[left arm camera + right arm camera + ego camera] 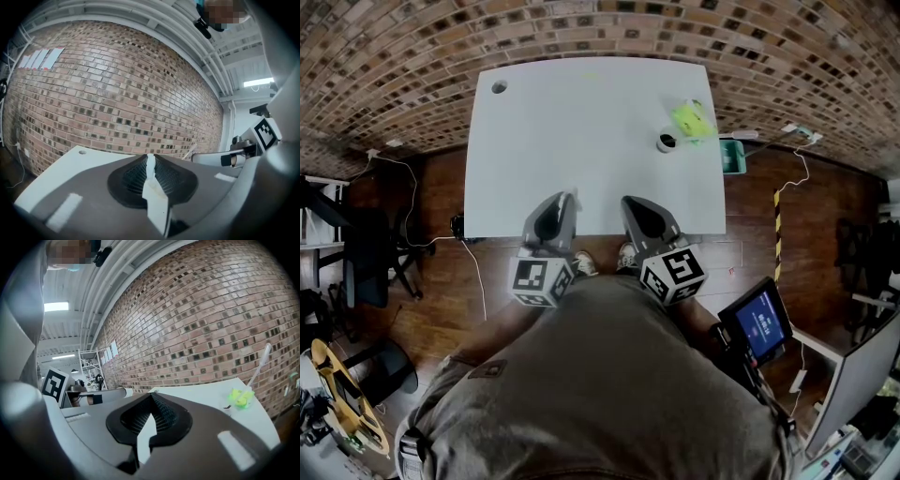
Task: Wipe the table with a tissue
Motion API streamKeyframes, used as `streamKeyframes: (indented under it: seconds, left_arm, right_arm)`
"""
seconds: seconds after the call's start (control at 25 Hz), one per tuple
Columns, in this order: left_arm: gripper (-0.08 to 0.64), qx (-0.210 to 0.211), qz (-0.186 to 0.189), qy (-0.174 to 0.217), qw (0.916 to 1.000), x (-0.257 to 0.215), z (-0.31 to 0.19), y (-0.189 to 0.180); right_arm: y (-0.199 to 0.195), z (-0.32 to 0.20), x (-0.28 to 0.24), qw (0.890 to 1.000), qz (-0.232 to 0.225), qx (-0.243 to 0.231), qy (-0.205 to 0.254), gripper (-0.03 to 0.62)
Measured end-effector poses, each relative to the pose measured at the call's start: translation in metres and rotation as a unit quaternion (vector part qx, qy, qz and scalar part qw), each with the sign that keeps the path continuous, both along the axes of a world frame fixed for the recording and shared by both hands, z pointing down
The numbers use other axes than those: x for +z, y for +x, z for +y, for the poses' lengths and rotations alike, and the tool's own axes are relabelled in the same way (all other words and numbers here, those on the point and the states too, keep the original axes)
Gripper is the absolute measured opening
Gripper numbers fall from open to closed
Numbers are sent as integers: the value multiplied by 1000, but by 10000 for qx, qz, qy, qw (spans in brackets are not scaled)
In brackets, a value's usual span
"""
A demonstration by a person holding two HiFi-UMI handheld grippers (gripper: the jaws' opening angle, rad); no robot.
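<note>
– White counter (pixel 581 141) in the middle, a brick wall (pixel 117 93) behind it and a wooden floor (pixel 441 197) around it. What's on the counter?
– Little. There's a round cable hole (pixel 499 87) at the far left corner. Toward the far right lies a yellow-green packet (pixel 691 120), with a small round container (pixel 666 142), dark inside, just beside it. A teal box (pixel 732 156) sits just off the right edge.
– And the grippers?
– Both hang over the near edge, side by side, pointing toward the wall. The left gripper (pixel 573 200) has its fingers pressed together on a white tissue (pixel 150 164), and a thin strip of it stands up past the tips.
– The right one?
– The right gripper (pixel 627 201) has its fingers closed tip to tip, with nothing between them.
</note>
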State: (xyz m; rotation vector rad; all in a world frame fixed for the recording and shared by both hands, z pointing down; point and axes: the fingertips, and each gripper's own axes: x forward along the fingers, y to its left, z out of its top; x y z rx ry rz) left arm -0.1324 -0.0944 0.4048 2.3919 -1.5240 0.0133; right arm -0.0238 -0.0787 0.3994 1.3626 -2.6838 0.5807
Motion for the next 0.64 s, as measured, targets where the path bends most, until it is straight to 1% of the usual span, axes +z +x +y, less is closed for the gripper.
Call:
streamKeyframes:
  seconds: [0.64]
  left_arm:
    - [38,75,24,-55,10000,-2,-6,-2]
  right_arm:
    - [-6,-3,-1,10000,23,-14,-1,11]
